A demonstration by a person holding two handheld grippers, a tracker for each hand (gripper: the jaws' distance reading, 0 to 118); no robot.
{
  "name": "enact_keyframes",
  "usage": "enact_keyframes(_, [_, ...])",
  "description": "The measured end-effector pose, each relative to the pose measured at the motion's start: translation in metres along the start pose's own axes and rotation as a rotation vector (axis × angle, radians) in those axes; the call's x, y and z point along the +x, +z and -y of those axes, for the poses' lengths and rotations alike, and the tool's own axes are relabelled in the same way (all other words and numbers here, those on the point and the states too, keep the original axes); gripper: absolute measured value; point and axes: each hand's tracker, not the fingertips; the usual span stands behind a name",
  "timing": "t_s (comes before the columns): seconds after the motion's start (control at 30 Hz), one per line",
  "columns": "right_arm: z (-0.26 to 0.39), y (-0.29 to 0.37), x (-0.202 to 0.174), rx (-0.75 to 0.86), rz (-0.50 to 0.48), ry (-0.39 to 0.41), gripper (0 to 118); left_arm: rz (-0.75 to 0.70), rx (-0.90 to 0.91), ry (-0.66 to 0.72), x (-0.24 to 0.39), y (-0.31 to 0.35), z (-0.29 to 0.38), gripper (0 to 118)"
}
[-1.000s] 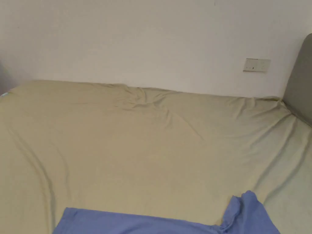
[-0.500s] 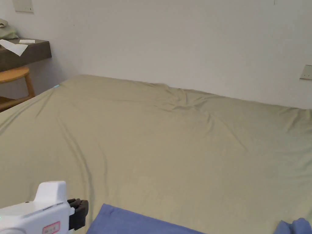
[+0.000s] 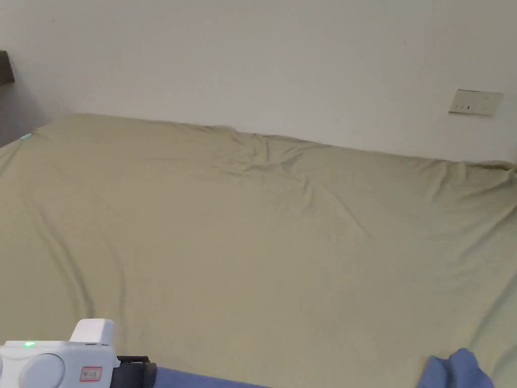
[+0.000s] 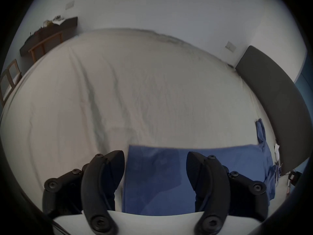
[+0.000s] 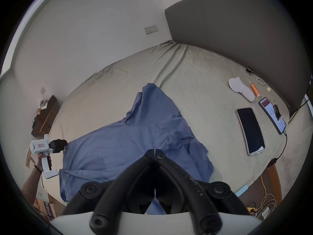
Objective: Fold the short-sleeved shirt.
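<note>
Lying rumpled on beige sheet (image 5: 194, 79), soft blue shirt (image 5: 135, 137)

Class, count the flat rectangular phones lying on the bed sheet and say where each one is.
2: a large dark-screened phone right of the blue shirt, and a lit-screened phone with a cable, nearer the grey headboard.

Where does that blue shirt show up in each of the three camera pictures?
Head view: the blue shirt peeks in along the bottom edge, at the right corner.
Left gripper view: it lies at bottom centre, between the open left tongs.
Right gripper view: it spreads across the middle, above the closed right tongs.
Shared landmark: the wall socket plate, also and.
</note>
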Motion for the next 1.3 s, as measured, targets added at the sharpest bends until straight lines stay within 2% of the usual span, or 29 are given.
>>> enact_keyframes(0.03, [0.0,-0.001,-0.003,-0.004,-0.007,0.005,2,-0.013,-0.019,0.003,0.0,-0.003,0.004,60])
enact_keyframes(0.07, [-0.001,-0.003,-0.005,-0.008,-0.012,0.009,2,-0.034,-0.005,-0.004,0.001,-0.004,0.009,35])
enact_keyframes(0.1, [-0.002,-0.005,-0.007,-0.013,-0.014,0.016,2,-0.119,0.05,-0.05,0.003,-0.001,0.01,15])
enact_keyframes(0.13, [-0.005,-0.008,-0.009,-0.018,-0.013,0.034,2,-0.158,0.075,-0.084,0.005,0.0,0.011,6])
enact_keyframes(0.17, [-0.007,-0.012,-0.012,-0.017,-0.007,0.059,3,-0.164,0.072,-0.093,0.001,0.001,0.01,4])
enact_keyframes(0.2, [-0.011,-0.015,-0.013,-0.015,0.001,0.079,3,-0.082,0.036,-0.016,0.002,0.0,0.012,4])
enact_keyframes(0.23, [-0.017,-0.019,-0.014,-0.011,0.008,0.09,3,-0.078,0.034,0.03,0.002,-0.001,0.013,4])
enact_keyframes(0.27, [-0.023,-0.024,-0.014,-0.005,0.009,0.1,4,-0.099,0.043,0.019,0.007,0.002,0.013,3])
enact_keyframes(0.33, [-0.037,-0.037,-0.013,0.006,0.007,0.11,21,-0.113,0.04,-0.004,0.013,-0.001,0.016,3])
enact_keyframes(0.37, [-0.046,-0.045,-0.012,0.012,0.006,0.116,34,-0.131,0.037,-0.036,0.016,-0.002,0.017,3])
enact_keyframes(0.47, [-0.073,-0.084,-0.003,0.009,0.005,0.139,45,-0.176,0.026,-0.103,0.027,-0.004,0.015,3])
enact_keyframes(0.53, [-0.088,-0.113,0.001,-0.028,0.026,0.137,69,-0.191,0.021,-0.114,0.032,-0.005,0.014,3])
enact_keyframes(0.57, [-0.095,-0.129,0.005,-0.045,0.036,0.135,73,-0.195,0.02,-0.116,0.034,-0.005,0.014,3])
enact_keyframes(0.7, [-0.108,-0.182,0.02,-0.059,0.045,0.068,73,-0.196,0.03,-0.085,0.031,-0.006,0.013,3])
enact_keyframes(0.73, [-0.109,-0.196,0.024,-0.087,0.078,0.04,73,-0.19,0.034,-0.072,0.03,-0.006,0.014,3])
enact_keyframes(0.77, [-0.111,-0.208,0.026,-0.102,0.099,0.037,73,-0.185,0.035,-0.058,0.03,-0.006,0.014,3])
enact_keyframes(0.83, [-0.109,-0.229,0.029,-0.15,0.155,0.084,73,-0.179,0.037,-0.04,0.029,-0.005,0.013,3])
enact_keyframes(0.9, [-0.106,-0.242,0.027,-0.22,0.202,0.141,60,-0.183,0.035,-0.047,0.032,-0.005,0.014,3])
enact_keyframes(0.93, [-0.107,-0.232,0.021,-0.156,0.221,0.209,46,-0.193,0.032,-0.063,0.033,-0.006,0.013,3])
enact_keyframes(0.97, [-0.106,-0.225,0.017,-0.145,0.21,0.264,2,-0.208,0.026,-0.076,0.037,-0.006,0.012,3])
enact_keyframes(1.0, [-0.108,-0.221,0.016,-0.141,0.179,0.297,2,-0.225,0.018,-0.081,0.04,-0.006,0.01,3])
enact_keyframes(1.03, [-0.121,-0.213,0.017,-0.17,0.062,0.216,2,-0.244,0.009,-0.089,0.045,-0.006,0.009,3])
enact_keyframes(1.07, [-0.137,-0.203,0.018,-0.195,0.076,0.192,2,-0.252,0.003,-0.097,0.046,-0.005,0.007,3])
enact_keyframes(1.17, [-0.131,-0.185,0.02,-0.129,0.059,0.15,1,-0.202,-0.014,-0.092,0.045,0.015,0.005,2])
enact_keyframes(1.3, [-0.118,-0.132,0.029,-0.035,-0.02,0.089,2,-0.1,0.106,0.019,0.033,0.075,0.019,2])
